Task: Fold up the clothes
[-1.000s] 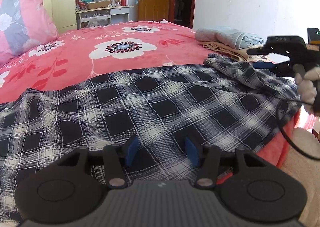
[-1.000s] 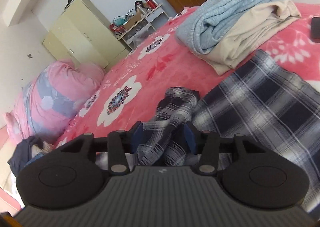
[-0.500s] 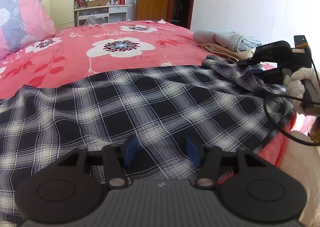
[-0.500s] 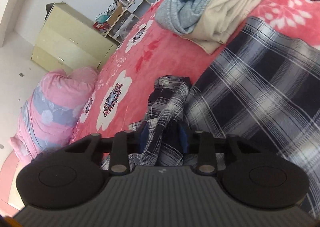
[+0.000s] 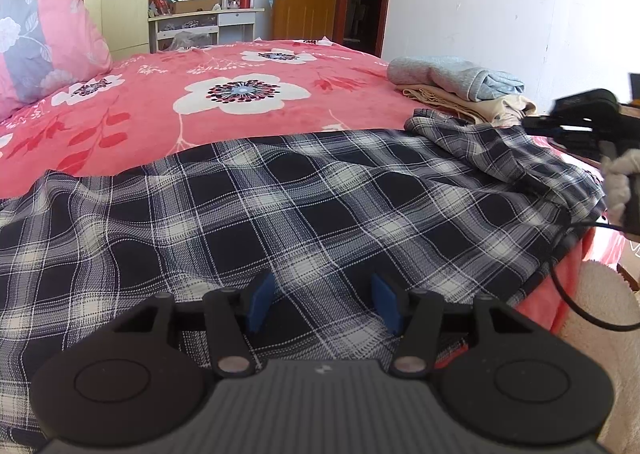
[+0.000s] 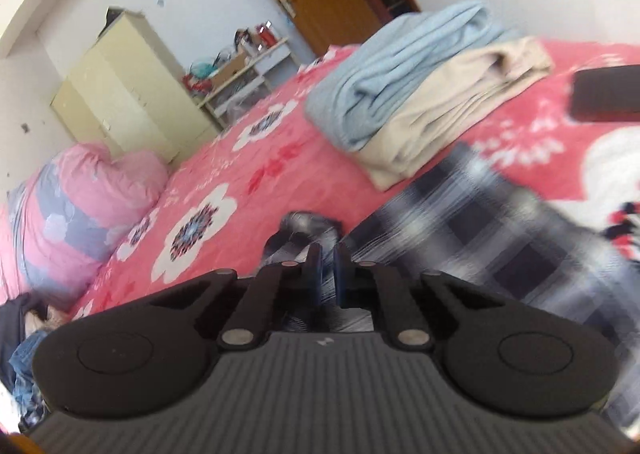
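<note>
A dark blue and white plaid shirt (image 5: 280,206) lies spread across the near side of the red flowered bed (image 5: 200,122). My left gripper (image 5: 323,304) stands open just above the shirt's near edge, with nothing pinched between its blue pads. In the right wrist view, my right gripper (image 6: 326,274) is at the shirt's (image 6: 500,238) bunched corner (image 6: 304,226), its jaws closing to a thin gap with plaid cloth pinched between them. The left wrist view shows the right gripper (image 5: 536,130) at the shirt's far right corner, held by a gloved hand (image 5: 620,182).
A folded light blue and beige stack (image 5: 460,86) sits on the bed just beyond the shirt's right corner. A dark flat object (image 6: 604,94) lies on the cover near it. A pink pillow (image 5: 40,38) is at the left. The bed edge runs along the right.
The right gripper's jaws have come together on the bunched plaid corner and the gripper has shifted, blurring its view. The left gripper has stayed where it was, still open.
</note>
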Tool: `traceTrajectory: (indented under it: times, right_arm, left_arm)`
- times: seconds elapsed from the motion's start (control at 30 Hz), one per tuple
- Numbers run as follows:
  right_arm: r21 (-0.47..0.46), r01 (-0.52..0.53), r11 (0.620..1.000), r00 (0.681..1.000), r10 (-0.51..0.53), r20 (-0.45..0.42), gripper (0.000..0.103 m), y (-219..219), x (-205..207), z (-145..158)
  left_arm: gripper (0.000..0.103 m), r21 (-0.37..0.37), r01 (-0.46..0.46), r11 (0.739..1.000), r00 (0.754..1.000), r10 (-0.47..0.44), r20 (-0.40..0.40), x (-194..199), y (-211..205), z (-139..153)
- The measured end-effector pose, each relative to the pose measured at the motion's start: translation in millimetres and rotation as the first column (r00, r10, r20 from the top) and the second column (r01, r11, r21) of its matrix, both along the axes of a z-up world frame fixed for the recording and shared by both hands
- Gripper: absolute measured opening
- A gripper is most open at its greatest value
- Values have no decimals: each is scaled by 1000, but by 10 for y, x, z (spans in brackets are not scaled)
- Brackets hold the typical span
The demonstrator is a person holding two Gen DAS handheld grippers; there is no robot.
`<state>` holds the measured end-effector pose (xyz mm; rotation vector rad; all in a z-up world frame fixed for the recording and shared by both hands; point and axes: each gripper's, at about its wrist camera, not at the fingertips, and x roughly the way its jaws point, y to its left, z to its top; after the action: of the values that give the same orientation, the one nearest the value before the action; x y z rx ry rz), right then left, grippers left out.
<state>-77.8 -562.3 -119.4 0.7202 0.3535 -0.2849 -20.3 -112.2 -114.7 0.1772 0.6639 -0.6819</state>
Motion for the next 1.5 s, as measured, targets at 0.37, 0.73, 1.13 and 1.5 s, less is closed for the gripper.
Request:
traceTrajectory:
  times: [0.37,0.73,1.13,1.5]
  right_arm:
    - [370,-148,917,989,137,54,9,-60,222,-276]
    - [515,-134,846,990,131,42,22,-8,278,-430]
    - [403,-67,913,994,25,107,3,-129,353,-341]
    - [266,204,942,948,-258,188,3,-536,-1276,-312]
  left_arm:
    - [58,14,-13,1000,1000,13,-8,17,-40,22]
    - [59,-1,-6,1000,1000,6,-7,23,-27,-6]
    - [60,3,-3,1000,1000,3,-6,16,-48,-2]
    - [60,32,-12,999,1000,13,-2,-4,-92,9]
